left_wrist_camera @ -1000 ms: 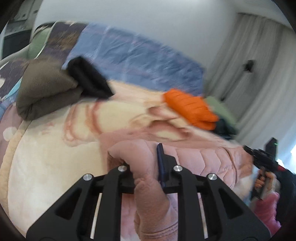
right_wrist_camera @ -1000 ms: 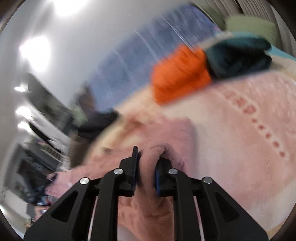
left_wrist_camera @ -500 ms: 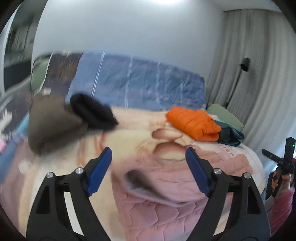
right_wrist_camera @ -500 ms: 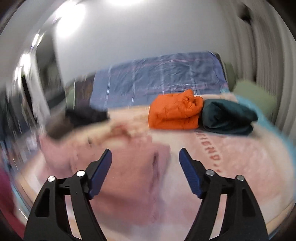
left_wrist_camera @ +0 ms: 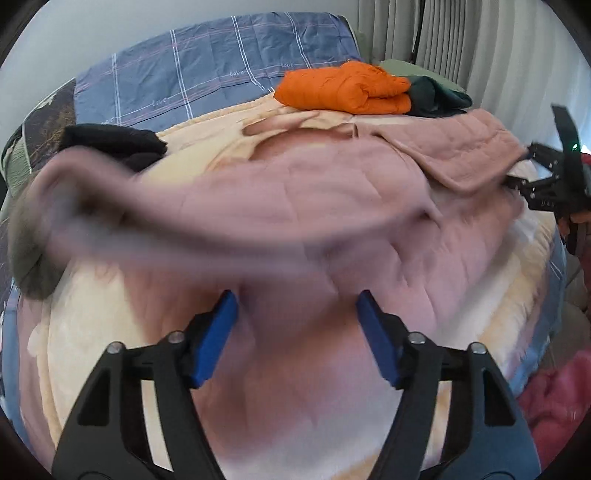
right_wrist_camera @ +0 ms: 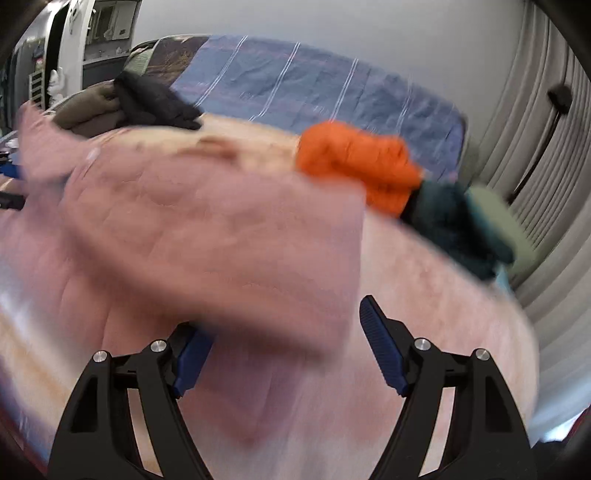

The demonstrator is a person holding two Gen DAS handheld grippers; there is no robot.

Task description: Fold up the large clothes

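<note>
Risk: pink quilted jacket [left_wrist_camera: 295, 192] sliding unfolded, nothing gripping it | left gripper [left_wrist_camera: 295, 328] released, jaws closing, fabric between unpressed | right gripper [right_wrist_camera: 284, 350] standing released

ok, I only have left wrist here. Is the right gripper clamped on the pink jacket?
Observer: No. In the right wrist view the right gripper is open. The blurred pink jacket covers the tip of one pad, and the other pad is bare.
Operator: What's in the room past the head of the bed?
Observer: White shelving stands against the wall at far left, behind the black garment.
</note>
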